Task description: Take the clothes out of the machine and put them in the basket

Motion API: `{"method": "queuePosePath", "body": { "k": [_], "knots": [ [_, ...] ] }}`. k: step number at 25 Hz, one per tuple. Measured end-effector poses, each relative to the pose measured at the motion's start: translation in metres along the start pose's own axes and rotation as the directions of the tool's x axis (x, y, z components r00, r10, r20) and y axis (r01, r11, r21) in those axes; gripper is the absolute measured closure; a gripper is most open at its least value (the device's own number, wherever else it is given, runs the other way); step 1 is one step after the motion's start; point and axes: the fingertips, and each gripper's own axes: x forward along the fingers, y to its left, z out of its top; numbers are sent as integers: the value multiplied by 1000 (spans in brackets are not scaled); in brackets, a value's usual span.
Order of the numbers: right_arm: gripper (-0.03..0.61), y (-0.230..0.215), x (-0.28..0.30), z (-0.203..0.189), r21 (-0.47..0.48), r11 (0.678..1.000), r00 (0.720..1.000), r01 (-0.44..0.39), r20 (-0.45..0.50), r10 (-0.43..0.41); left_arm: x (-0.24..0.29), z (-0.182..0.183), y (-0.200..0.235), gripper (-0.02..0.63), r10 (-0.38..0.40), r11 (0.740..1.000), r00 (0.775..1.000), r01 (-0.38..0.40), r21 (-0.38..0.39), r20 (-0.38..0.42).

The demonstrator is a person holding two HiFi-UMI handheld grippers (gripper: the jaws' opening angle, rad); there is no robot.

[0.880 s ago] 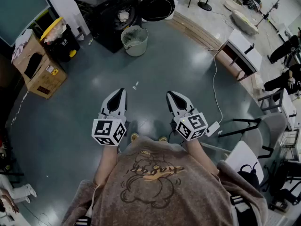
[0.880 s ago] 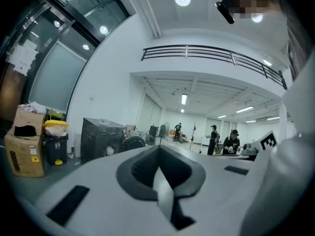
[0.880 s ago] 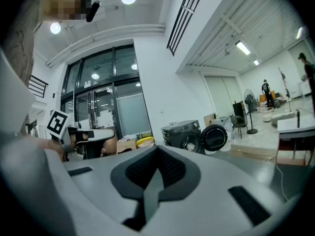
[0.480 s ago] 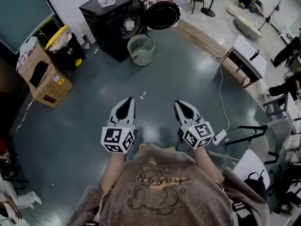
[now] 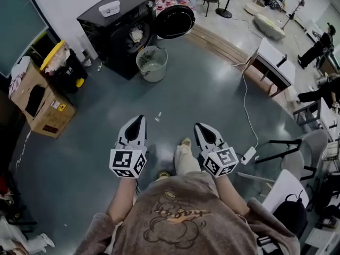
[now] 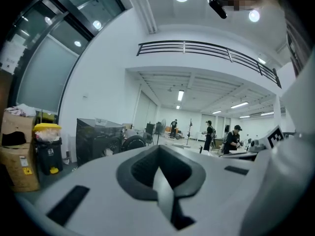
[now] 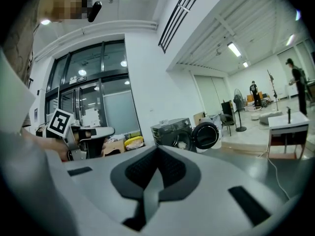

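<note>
since the earlier frames we are coming nearer to the washing machine [image 5: 119, 33]: it and the basket [image 5: 152, 64] are sitting lower in the head view than before, and one leg [image 5: 186, 158] is now swinging forward between our two grippers, where only shoe tips were showing earlier. we are carrying the left gripper [image 5: 138, 118] and the right gripper [image 5: 198, 126] side by side in front of our chest, both pointing roughly level toward the machine and well apart from it across the dark floor [image 5: 202, 84]. in each gripper view the two jaws are lying pressed together with nothing between them, so both grippers are travelling closed and empty

the machine is standing black against the white wall, and its round door [image 5: 174, 21] is hanging wide open to the right of the drum opening. the clothes [image 5: 136, 34] are showing as a pale bundle inside the drum. the basket is standing upright on the floor just in front of the machine, below the open door. a small white box [image 5: 110, 8] is resting on top of the machine

to the left of the machine a dark bin with a yellow lid [image 5: 59, 62] is standing, and a cardboard box [image 5: 40, 97] is sitting nearer to us on that side. a white cable [image 5: 245, 97] is trailing over the floor on the right, and a small pale scrap [image 5: 158, 116] is lying on the floor just ahead of the left gripper
</note>
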Motion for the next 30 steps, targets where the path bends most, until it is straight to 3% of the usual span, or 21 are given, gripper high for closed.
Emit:
{"method": "queuePosePath", "body": {
  "k": [9,16,23,30],
  "knots": [
    [581,-60,84,28,-17,1000,1000,4,15,-4,100,14,33,607,-6,1000,1000,6,6,11],
    [581,-138,166,79,-21,999,999,-32,29,32,206,50,54,607,16,1000,1000,-17,21,26],
    [581,-216,239,118,-7,997,996,-80,39,80,309,73,75,607,66,997,997,-67,35,41],
    [581,-254,297,131,-27,989,989,-147,-14,147,371,82,108,607,126,991,991,-127,36,47]
  ]
}}
